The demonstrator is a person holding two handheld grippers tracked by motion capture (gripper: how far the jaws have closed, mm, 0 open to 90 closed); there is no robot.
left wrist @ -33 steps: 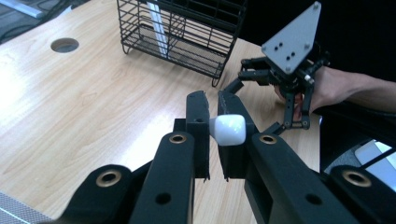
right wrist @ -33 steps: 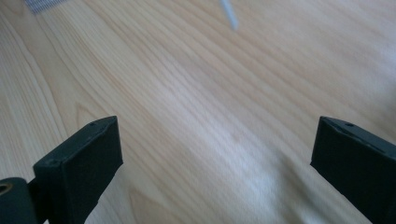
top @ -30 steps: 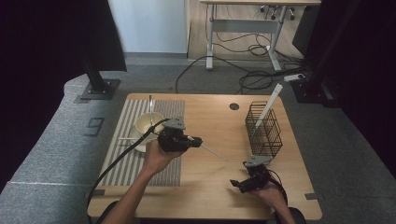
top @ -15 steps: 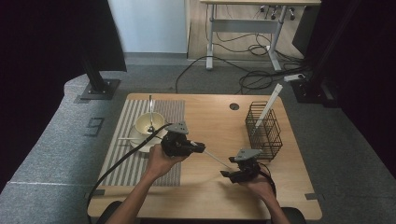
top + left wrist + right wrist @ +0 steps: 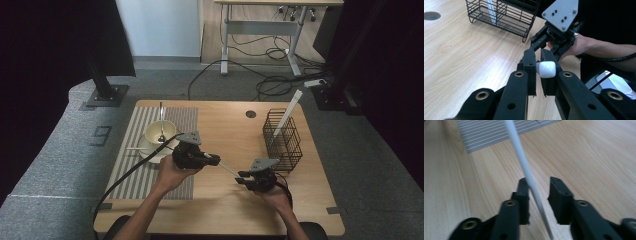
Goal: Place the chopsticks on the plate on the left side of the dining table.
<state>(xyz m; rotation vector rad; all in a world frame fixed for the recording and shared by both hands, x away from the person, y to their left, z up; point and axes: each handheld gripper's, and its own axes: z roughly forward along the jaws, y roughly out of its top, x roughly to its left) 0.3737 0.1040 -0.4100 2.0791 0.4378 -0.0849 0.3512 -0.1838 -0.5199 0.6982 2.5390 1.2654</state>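
Blur hides the white stick (image 5: 524, 167) low in the right gripper view, where the closing right gripper (image 5: 537, 195) is not yet pressed on it above the wooden table (image 5: 599, 157), while one end is clamped by the left gripper (image 5: 537, 68).

Each hand-held gripper, left (image 5: 212, 160) and right (image 5: 241, 177), has a black body with two black jaws showing brass-coloured pivot bushings. A grey three-cornered plate (image 5: 562, 13) fixed with small black screws sits on top, and a black cable (image 5: 131, 172) trails from the body. The person's forearms are bare, without sleeves.
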